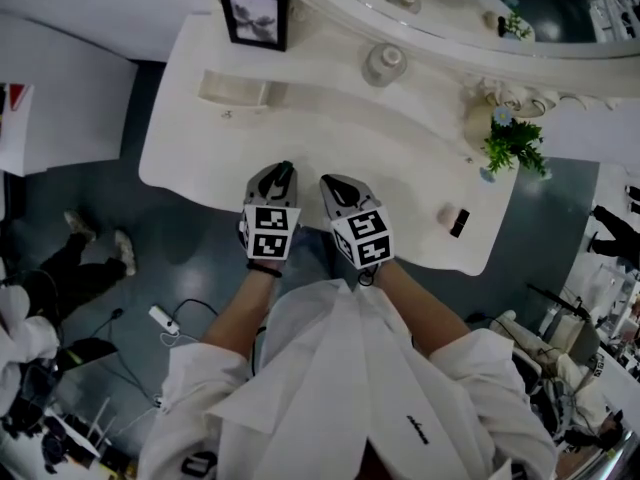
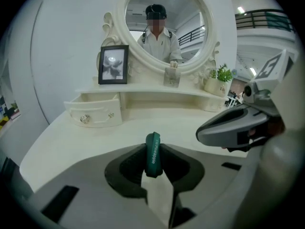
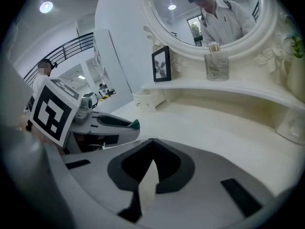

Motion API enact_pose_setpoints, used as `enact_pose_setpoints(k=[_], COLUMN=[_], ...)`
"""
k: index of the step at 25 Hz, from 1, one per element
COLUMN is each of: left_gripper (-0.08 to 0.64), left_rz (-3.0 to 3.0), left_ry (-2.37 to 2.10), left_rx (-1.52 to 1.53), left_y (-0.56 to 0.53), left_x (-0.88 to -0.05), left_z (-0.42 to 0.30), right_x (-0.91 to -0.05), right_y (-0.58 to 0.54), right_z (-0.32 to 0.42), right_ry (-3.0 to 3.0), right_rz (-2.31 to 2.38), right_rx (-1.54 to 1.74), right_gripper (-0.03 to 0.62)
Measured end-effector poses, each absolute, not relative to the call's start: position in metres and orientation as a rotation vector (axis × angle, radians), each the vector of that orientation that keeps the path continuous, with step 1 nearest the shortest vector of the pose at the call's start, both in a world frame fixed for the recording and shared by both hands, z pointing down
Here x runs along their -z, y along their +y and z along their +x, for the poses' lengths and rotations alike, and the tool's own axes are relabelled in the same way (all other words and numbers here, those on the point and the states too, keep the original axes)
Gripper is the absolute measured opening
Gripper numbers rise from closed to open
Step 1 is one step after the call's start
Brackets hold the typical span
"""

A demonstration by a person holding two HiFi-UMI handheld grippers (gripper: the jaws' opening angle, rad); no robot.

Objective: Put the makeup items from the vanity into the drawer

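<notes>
The left gripper (image 2: 153,157) had its grey jaws clamped on a slim dark-green makeup item with white lettering (image 2: 153,144), which stood upright between the two pads, its rounded top poking out above the jaw tips and clear of the table. Just beside it, the right gripper (image 3: 151,142) hung with its jaws together and nothing between them. Both hovered over the near edge of the cream-white curved vanity top (image 1: 330,133). Off to the right on that top, near the front edge, lay a small black oblong item (image 1: 459,222). Farther back on the left, a little cream drawer with crystal knobs (image 2: 94,109) stood pulled out. Behind it a black-framed picture (image 2: 113,64) stood on the shelf, with a clear glass jar (image 2: 171,75) and a potted green plant (image 2: 220,75) farther right, below the oval white-framed mirror (image 2: 164,23).
</notes>
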State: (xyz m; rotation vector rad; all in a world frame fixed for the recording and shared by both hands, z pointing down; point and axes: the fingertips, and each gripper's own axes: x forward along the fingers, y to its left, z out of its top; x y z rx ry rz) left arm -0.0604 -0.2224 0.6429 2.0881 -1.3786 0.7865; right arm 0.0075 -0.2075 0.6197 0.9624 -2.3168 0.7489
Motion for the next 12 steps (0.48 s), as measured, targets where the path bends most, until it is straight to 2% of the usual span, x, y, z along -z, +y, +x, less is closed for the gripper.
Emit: enact_pose_setpoints(k=[12], left_gripper=[0.106], left_rz=[2.111], left_ry=[-1.564], left_rx=[-0.64], left_y=[-0.278], left_x=[-0.587], left_z=[-0.121], right_x=[-0.578], right_y=[-0.269], right_z=[-0.039], right_ry=[-2.424], right_rz=[0.979], right_rx=[-0.636], right_gripper=[0.018])
